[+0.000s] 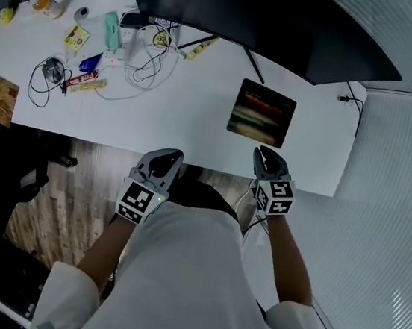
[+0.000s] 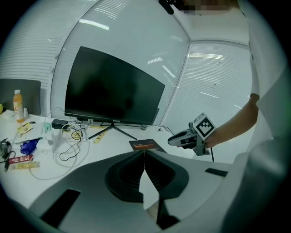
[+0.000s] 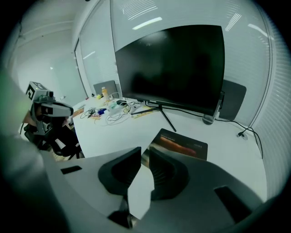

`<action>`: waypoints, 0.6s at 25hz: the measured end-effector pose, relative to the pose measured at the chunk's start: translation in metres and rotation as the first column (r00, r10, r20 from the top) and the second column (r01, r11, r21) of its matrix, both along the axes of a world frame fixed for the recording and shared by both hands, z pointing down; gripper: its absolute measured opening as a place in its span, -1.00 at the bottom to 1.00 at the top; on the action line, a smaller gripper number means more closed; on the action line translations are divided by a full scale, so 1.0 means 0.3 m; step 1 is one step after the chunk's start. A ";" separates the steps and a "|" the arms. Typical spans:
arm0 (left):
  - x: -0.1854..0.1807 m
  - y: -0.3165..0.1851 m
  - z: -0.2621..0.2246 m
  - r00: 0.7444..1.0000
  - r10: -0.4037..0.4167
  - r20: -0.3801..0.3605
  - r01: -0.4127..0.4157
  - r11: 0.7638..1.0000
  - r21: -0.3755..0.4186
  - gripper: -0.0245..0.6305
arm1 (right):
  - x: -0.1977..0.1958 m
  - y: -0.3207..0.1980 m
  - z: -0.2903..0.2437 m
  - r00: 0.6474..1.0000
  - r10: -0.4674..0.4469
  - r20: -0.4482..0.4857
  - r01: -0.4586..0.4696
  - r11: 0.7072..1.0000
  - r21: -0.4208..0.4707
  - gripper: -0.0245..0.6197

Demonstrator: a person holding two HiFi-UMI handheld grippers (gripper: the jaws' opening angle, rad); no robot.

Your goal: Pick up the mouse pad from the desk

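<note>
Mouse pad [image 1: 262, 113]: dark, printed top, lying flat on the desk [image 1: 189, 120]. It is just ahead of my right fingers [image 1: 269, 161] and not touching them. From my left fingers [image 1: 165, 161] it is ahead and off to the right, well apart.

Right fingers: only a narrow slit between the tips, nothing in it. They point down toward the pad's near edge. Left fingers: tips pressed together, empty, hanging over the desk's near edge.

Progress: nothing done yet. The pad is untouched, no edge is lifted and neither pair of fingers is in contact. Still to do, as I judge it: reach the near edge, get a finger under or pinch it, then lift it clear. The pad looks thin and flat, so catching the edge is likely the hard part. The right fingers probably need to open wider first.

Desk: white, smooth, and bare around the pad. Beyond the pad, past my right fingers, a big dark monitor [image 1: 248, 15] stands on a thin-legged stand. Far out past my left fingers there is clutter: looped cables [image 1: 147, 66], snack packets [image 1: 76, 36] and an orange bottle [image 2: 17, 104].

Room: wood-look floor [image 1: 65, 202] under the desk on my left side. Pale slatted blinds [image 1: 401, 171] run along the right. Lighting is cool and even.
</note>
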State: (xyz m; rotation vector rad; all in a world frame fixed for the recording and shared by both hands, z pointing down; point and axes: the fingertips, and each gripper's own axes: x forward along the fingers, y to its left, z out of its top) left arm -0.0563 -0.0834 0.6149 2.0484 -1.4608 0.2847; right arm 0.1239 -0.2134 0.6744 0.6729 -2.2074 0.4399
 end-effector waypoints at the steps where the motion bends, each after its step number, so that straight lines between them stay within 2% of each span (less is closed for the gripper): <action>1: -0.015 -0.009 0.009 1.000 0.003 -0.005 -0.003 1.000 -0.003 -0.87 | -0.008 -0.003 0.023 1.000 0.002 -0.018 -0.003 1.000 -0.006 -0.71; 4: -0.046 -0.035 0.028 1.000 0.015 -0.017 -0.015 1.000 -0.011 -0.87 | -0.031 -0.011 0.093 0.998 0.007 -0.058 -0.009 0.999 -0.032 -0.63; 6: -0.061 -0.050 0.040 0.999 0.024 -0.024 -0.024 1.000 -0.012 -0.87 | -0.048 -0.018 0.140 0.997 0.008 -0.077 -0.012 0.999 -0.049 -0.46; 9: -0.077 -0.063 0.062 0.999 0.037 -0.036 -0.038 0.999 -0.023 -0.87 | -0.065 -0.037 0.207 0.994 0.018 -0.109 -0.026 0.997 -0.072 -0.35; 15: -0.116 -0.076 0.102 0.997 0.048 -0.052 -0.051 0.997 -0.050 -0.87 | -0.082 -0.057 0.370 0.980 0.026 -0.198 -0.060 0.984 -0.168 -0.09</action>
